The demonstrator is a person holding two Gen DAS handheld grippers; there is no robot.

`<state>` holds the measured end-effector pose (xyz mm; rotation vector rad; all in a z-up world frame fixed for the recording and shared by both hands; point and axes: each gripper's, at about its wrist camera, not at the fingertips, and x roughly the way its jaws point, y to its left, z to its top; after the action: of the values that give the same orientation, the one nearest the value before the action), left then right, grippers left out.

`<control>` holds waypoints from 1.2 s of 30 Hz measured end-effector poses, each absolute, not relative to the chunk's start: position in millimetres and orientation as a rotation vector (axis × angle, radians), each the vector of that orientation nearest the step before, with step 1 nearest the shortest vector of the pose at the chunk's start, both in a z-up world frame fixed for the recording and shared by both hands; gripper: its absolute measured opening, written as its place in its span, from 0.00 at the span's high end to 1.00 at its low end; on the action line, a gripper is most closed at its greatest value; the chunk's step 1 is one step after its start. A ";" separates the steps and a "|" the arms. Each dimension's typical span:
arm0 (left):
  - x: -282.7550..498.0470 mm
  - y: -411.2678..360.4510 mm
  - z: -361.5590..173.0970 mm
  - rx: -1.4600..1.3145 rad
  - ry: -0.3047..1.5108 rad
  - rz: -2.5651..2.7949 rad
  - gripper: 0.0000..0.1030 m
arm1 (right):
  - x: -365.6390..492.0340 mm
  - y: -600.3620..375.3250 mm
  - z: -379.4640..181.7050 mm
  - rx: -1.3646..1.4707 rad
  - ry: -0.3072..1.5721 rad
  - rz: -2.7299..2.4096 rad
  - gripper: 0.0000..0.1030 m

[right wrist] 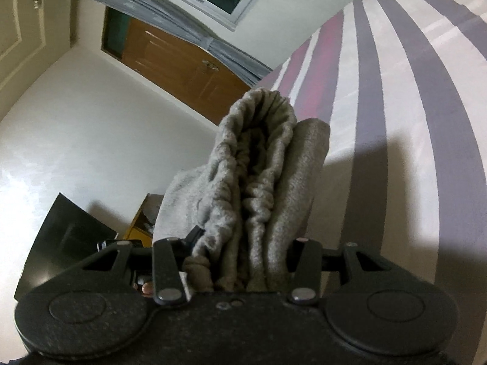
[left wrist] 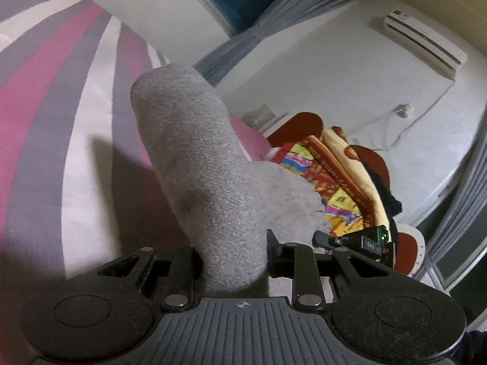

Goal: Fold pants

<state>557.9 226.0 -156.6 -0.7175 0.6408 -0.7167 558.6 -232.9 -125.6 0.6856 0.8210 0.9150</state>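
The grey fleece pants [left wrist: 201, 164] are folded into a thick bundle and held up above the striped bed [left wrist: 61, 115]. My left gripper [left wrist: 234, 258] is shut on one end of the bundle, which stretches away from it. My right gripper [right wrist: 240, 261] is shut on the other end, where the gathered elastic waistband [right wrist: 258, 164] shows. The fingertips of both grippers are hidden by the cloth. The pants [right wrist: 301, 188] cast a shadow on the bed [right wrist: 411, 121] in both views.
A colourful patterned blanket and red pillows [left wrist: 334, 176] lie heaped beyond the pants in the left view. White walls, grey curtains [left wrist: 243, 42] and an air conditioner [left wrist: 423, 42] are behind. The right view shows a wooden door [right wrist: 182, 70], a window and a dark screen [right wrist: 61, 243].
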 end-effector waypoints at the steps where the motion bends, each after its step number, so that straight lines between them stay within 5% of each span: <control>1: 562.2 225.7 -161.4 -0.722 0.648 -0.713 0.73 | 561.1 -233.2 -130.3 0.695 0.829 0.910 0.59; 9: 576.6 227.0 -219.9 -0.767 0.718 -0.638 0.73 | 566.8 -242.2 -180.3 0.748 0.914 0.825 0.56; 15: 574.0 222.8 -230.8 -0.785 0.732 -0.598 0.64 | 564.4 -242.7 -194.7 0.783 0.936 0.790 0.50; 18: 562.0 224.8 -225.0 -0.811 0.739 -0.635 0.38 | 562.9 -236.2 -180.3 0.775 0.951 0.756 0.43; 20: 549.2 223.8 -220.6 -0.806 0.748 -0.682 0.25 | 562.0 -234.2 -168.1 0.801 0.960 0.746 0.26; 22: 536.5 219.6 -219.1 -0.764 0.779 -0.714 0.25 | 551.7 -238.1 -160.5 0.825 0.971 0.768 0.11; 27: 518.8 224.1 -228.9 -0.805 0.757 -0.719 0.26 | 531.1 -237.0 -161.8 0.798 1.013 0.807 0.11; 30: 510.4 223.2 -231.8 -0.834 0.731 -0.696 0.29 | 522.3 -235.7 -164.3 0.800 1.002 0.793 0.16; 32: 506.4 222.0 -232.9 -0.822 0.748 -0.645 0.57 | 514.3 -237.6 -168.0 0.776 1.005 0.771 0.23; 36: 495.2 226.1 -232.5 -0.890 0.769 -0.586 0.62 | 503.6 -235.5 -161.9 0.758 1.025 0.693 0.38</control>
<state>495.2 226.1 -232.5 -0.8903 0.7694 -0.5856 503.6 -235.5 -161.9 0.7577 1.0249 0.6933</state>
